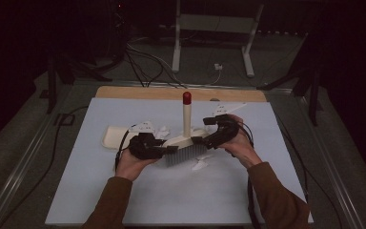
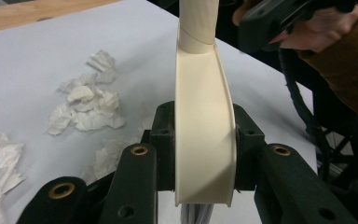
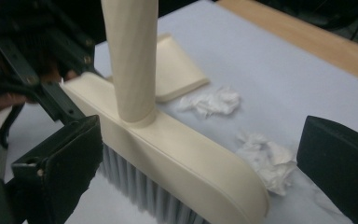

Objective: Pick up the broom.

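Note:
A cream hand brush (image 1: 187, 125) with grey bristles stands on the pale blue table cover, its handle upright and tipped in red. My left gripper (image 1: 167, 150) is shut on the left end of the brush head (image 2: 205, 154), one jaw pressing on each side. My right gripper (image 1: 199, 140) is open at the other end; in the right gripper view the brush head (image 3: 186, 163) lies between its wide-apart jaws, and the right jaw stands apart from it. Crumpled white paper scraps (image 3: 265, 158) lie on the cover beside the bristles.
A cream dustpan (image 1: 110, 138) lies flat to the left behind the brush, also seen as the dustpan (image 3: 179, 70) past the handle. More paper scraps (image 2: 91, 105) are strewn near it. A wooden strip (image 1: 181, 93) edges the far side of the table.

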A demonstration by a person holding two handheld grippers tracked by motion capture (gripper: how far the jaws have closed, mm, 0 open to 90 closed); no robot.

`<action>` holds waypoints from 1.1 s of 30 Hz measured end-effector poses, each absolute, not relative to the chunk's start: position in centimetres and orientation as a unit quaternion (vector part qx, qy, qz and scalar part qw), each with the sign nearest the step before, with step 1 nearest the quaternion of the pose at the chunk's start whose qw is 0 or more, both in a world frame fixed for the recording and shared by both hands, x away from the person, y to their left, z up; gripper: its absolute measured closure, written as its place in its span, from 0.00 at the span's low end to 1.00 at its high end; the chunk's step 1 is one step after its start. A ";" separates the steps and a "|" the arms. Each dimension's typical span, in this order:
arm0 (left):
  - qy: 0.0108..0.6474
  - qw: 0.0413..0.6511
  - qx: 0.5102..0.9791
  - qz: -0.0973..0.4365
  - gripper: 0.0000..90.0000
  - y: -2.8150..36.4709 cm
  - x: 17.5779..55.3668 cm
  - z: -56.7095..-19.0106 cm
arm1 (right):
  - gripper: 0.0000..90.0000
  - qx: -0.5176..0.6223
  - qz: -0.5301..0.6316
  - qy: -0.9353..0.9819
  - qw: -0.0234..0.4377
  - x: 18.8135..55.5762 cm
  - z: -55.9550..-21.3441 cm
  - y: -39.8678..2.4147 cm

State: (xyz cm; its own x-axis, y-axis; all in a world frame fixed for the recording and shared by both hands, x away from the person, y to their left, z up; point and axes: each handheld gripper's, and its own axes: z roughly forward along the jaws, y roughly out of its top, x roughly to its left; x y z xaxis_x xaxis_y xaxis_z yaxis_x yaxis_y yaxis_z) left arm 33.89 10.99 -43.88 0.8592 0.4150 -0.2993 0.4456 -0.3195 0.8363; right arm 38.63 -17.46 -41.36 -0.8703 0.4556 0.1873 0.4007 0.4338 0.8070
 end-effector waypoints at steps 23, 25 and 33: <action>0.206 0.524 0.823 -0.077 0.77 10.5 34.3 -44.6 | 0.54 0.087 0.390 0.914 -0.076 37.8 -42.5 -15.6; 0.208 0.532 0.817 -0.077 0.75 10.6 34.2 -44.5 | 0.60 0.082 0.392 0.911 -0.094 38.0 -42.7 -15.8; 0.245 0.548 0.799 -0.031 0.53 10.7 34.2 -44.3 | 0.74 0.086 0.411 0.900 -0.116 37.8 -42.7 -15.9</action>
State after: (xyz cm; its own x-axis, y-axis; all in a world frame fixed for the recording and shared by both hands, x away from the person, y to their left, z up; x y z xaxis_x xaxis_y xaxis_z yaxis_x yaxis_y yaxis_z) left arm 34.17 10.70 -44.29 0.8783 0.3569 -0.3180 0.4250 -0.2786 0.8612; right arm 37.78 -15.92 -42.72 -0.9582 0.0586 0.2802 0.2500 0.6479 0.7195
